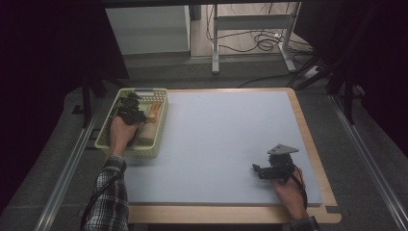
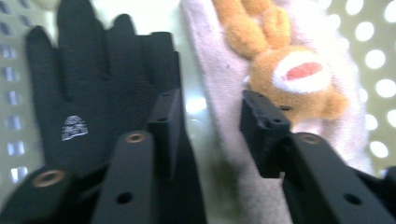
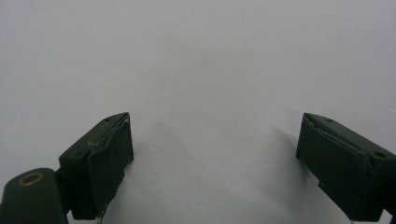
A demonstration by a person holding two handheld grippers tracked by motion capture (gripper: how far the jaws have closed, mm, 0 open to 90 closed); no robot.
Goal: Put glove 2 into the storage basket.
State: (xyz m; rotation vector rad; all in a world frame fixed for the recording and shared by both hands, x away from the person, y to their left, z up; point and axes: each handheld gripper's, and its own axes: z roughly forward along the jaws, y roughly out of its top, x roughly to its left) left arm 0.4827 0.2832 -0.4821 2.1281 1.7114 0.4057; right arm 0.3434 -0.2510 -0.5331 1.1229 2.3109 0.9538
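My left gripper (image 1: 129,103) reaches down into a pale yellow perforated basket (image 1: 103,139) at the table's left edge. In the left gripper view its jaws (image 2: 210,126) stand open just above the basket's contents, with nothing pressed between the pads. The left jaw lies over a black glove (image 2: 93,84). The right jaw lies over a pale pink cloth (image 2: 219,84) bearing an orange plush animal (image 2: 289,70). My right gripper (image 1: 257,169) rests low over the grey-blue mat (image 1: 216,134) near its front right corner. Its jaws (image 3: 215,154) are wide open and empty.
The mat covers most of a wooden tabletop (image 1: 317,159), which is bordered by metal rails. Orange and pinkish items (image 1: 153,113) fill the basket's right side. A desk frame with cables (image 1: 255,43) stands on the floor beyond the table.
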